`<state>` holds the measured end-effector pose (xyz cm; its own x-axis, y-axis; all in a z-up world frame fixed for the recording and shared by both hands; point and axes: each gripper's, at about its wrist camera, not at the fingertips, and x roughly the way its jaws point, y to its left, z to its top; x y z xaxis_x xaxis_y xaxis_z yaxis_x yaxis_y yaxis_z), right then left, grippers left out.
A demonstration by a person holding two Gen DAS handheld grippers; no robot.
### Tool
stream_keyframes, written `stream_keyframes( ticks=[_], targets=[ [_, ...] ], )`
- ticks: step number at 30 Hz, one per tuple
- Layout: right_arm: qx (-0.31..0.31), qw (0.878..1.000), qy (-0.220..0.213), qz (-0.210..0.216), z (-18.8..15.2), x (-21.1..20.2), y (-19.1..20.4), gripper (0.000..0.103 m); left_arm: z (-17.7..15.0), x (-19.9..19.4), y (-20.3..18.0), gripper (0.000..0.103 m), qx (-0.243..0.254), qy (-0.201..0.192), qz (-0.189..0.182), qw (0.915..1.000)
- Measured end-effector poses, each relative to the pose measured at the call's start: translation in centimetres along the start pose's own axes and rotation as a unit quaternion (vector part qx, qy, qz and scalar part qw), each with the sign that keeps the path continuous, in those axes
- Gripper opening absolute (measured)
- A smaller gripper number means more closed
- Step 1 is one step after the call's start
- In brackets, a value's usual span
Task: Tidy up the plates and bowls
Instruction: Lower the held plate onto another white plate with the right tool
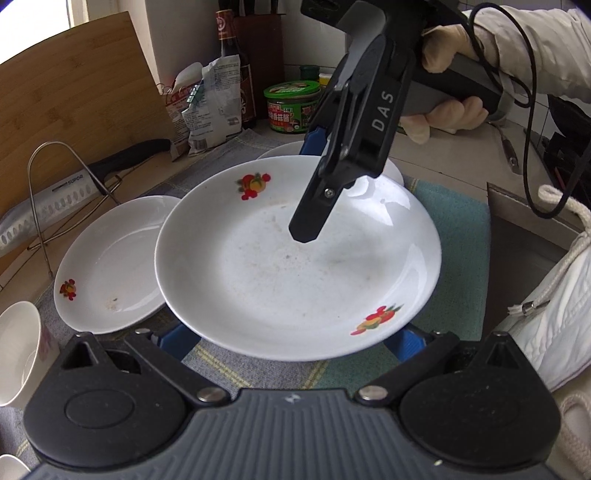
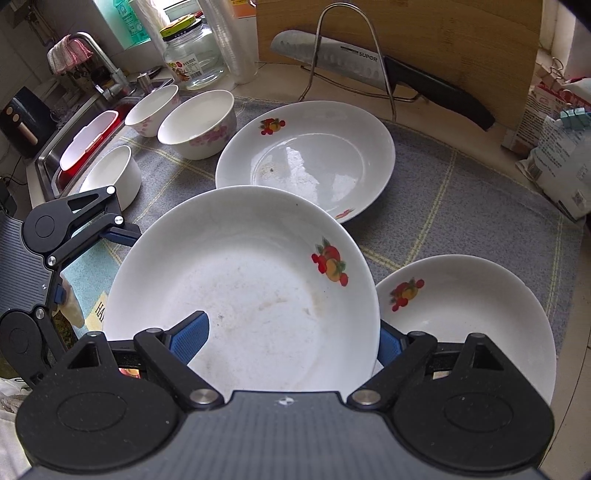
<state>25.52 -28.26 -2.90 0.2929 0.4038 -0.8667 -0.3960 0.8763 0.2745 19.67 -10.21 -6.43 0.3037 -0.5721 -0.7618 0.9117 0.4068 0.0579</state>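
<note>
A large white plate (image 1: pixel 295 266) with fruit prints is lifted above the checked cloth; it also shows in the right wrist view (image 2: pixel 243 291). My right gripper (image 2: pixel 291 341) is shut on its rim, one blue pad on top and one underneath; its body shows in the left wrist view (image 1: pixel 332 177). My left gripper (image 1: pixel 291 341) has its blue pads spread wide under the plate's near edge; whether it touches is unclear. A second plate (image 2: pixel 306 158) lies beyond, a third (image 2: pixel 469 317) to the right. Three white bowls (image 2: pixel 197 123) stand at the left.
A knife (image 2: pixel 369 62) rests on a wire rack against a wooden board (image 2: pixel 443 33). A sink (image 2: pixel 88 129) with a red tub lies left. Jars, a sauce bottle (image 1: pixel 232 62) and food bags (image 1: pixel 207 103) line the counter's back.
</note>
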Motion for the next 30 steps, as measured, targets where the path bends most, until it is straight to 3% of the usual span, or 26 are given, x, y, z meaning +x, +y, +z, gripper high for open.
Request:
stream_keyframes(
  ticks=[30],
  targets=[
    [0.076, 0.996, -0.015, -0.051, -3.9, -2.7, -8.8, 0.094, 5.5, 8.4, -2.2, 0.102, 0.06, -0.008, -0.056, 0.9966]
  ],
)
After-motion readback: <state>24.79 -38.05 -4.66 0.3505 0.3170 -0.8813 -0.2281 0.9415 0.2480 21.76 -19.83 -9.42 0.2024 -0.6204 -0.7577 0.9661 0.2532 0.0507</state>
